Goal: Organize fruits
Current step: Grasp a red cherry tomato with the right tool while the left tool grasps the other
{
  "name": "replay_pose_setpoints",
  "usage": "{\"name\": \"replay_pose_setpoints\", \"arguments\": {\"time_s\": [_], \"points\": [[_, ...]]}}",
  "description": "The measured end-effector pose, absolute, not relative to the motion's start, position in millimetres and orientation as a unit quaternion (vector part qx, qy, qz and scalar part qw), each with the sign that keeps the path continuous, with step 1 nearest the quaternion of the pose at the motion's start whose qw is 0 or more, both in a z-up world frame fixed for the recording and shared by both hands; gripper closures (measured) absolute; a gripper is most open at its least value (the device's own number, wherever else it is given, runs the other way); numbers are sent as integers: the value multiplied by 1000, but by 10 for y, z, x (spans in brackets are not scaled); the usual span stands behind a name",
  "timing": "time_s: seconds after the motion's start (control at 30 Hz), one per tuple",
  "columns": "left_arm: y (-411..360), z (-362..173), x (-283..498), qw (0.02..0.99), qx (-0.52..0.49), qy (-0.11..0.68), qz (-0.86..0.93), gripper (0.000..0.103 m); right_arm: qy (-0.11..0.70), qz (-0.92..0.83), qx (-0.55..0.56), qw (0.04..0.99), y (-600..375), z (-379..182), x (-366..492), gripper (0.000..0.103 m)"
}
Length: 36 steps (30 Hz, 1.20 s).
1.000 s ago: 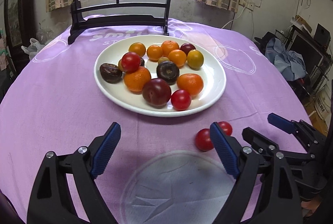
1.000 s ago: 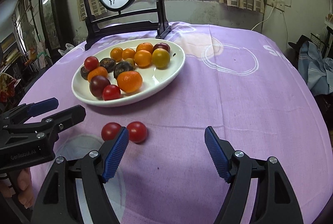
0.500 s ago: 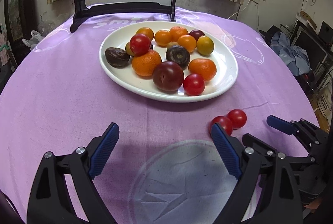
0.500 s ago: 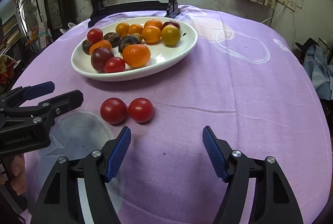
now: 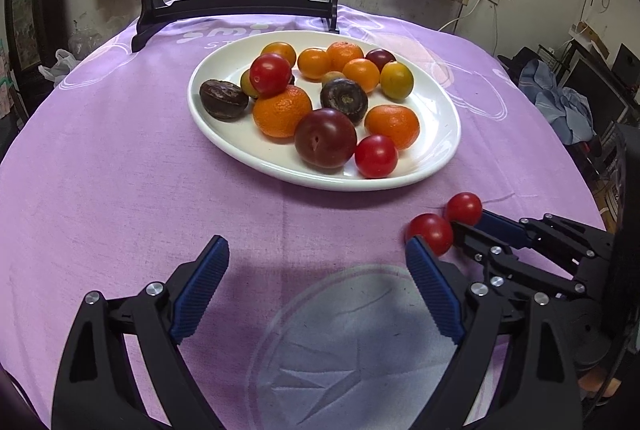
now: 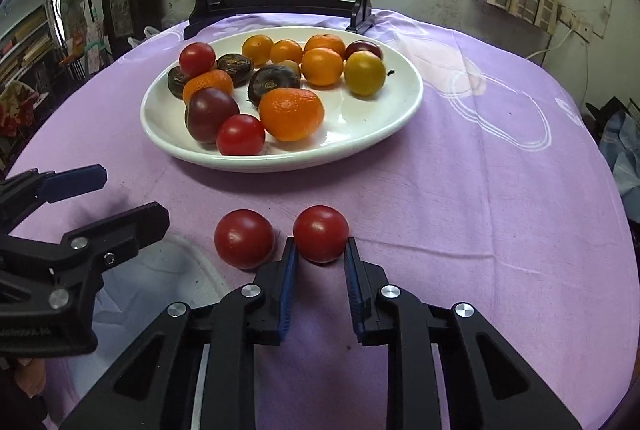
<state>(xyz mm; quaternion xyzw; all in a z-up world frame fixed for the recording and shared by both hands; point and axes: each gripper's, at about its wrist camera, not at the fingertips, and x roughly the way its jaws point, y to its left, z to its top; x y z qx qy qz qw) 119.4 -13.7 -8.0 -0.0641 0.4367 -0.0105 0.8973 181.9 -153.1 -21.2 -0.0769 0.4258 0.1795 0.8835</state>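
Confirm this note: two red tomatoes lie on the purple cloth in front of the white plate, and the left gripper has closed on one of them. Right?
Wrong gripper. In the right wrist view the right gripper pinches the tomato; the left gripper is open and empty. The other tomato lies loose on the cloth before the plate.

Glossy white plate (image 6: 400, 110), matt purple cloth (image 6: 480, 210)

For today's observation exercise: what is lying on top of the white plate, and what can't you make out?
On the white plate lie oranges, two red tomatoes, dark plums, brown shrivelled fruits and a yellow-green one. Fruit behind the pile is partly covered.
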Motion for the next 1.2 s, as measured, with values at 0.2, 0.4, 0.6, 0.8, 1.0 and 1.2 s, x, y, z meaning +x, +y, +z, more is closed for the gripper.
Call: {"name": "replay_pose_setpoints", "arguments": {"time_s": [0.2, 0.4, 0.6, 0.8, 1.0, 1.2], "points": [[-202, -43, 1143, 899, -61, 432, -30, 15, 423, 174, -52, 888, -1715, -97, 1686, 79], [-349, -72, 1086, 897, -61, 433, -55, 15, 424, 158, -44, 891, -1869, -67, 1566, 79], [-575, -187, 1112, 893, -28, 444, -63, 20, 410, 163, -40, 896, -1920, 21, 1524, 79], [-703, -278, 1249, 887, -9, 456, -67, 36, 406, 173, -33, 897, -1963, 81, 1515, 79], [-786, -267, 1377, 891, 4, 449, -67, 53, 404, 172, -27, 898, -1984, 102, 1516, 79], [-835, -248, 1344, 892, 17, 443, -85, 73, 403, 174, -27, 898, -1978, 103, 1509, 79]]}}
